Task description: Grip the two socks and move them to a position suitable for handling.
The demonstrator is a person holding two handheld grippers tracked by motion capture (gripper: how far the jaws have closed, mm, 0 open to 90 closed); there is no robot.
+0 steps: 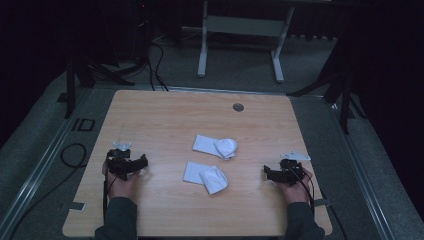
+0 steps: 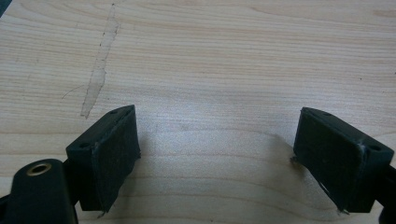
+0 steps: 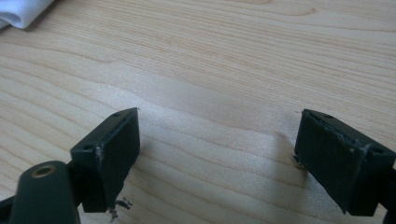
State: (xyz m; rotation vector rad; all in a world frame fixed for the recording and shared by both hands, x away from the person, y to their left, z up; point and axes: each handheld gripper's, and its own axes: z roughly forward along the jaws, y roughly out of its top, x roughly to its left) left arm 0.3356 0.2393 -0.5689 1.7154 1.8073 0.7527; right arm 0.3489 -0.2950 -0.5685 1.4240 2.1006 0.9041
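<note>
Left tool [image 1: 131, 165]: held at the 8 o'clock sector of the table [image 1: 165, 115], resting low over the wood; jaws spread wide apart with bare wood grain between them; nothing gripped. In the left gripper view the same tool [image 2: 217, 158] faces open table surface [image 2: 224, 56]; a pale, narrow scuff mark [image 2: 99, 70] runs across the wood at 11 o'clock of the jaws.

Right tool [image 1: 276, 172]: held at the 4 o'clock sector of the table; jaws likewise spread wide apart; nothing gripped. In the right gripper view this tool [image 3: 217, 156] faces bare wood [image 3: 233, 60]; a corner of white cloth [image 3: 21, 10] lies at 10 o'clock, well apart from the jaws.

Work items: two folded white socks lie near the table centre, between the two tools and apart from both; the far sock [image 1: 215, 146] lies just past centre toward 12 o'clock; the near sock [image 1: 206, 176] lies just beside it toward 6 o'clock; each shows a flat folded part on its 9 o'clock side and a rounded bulge on its 3 o'clock side; the two socks lie close together without visible contact.

Other features: a round grey cable port [image 1: 238, 107] sits in the table top near the 12 o'clock edge.
</note>
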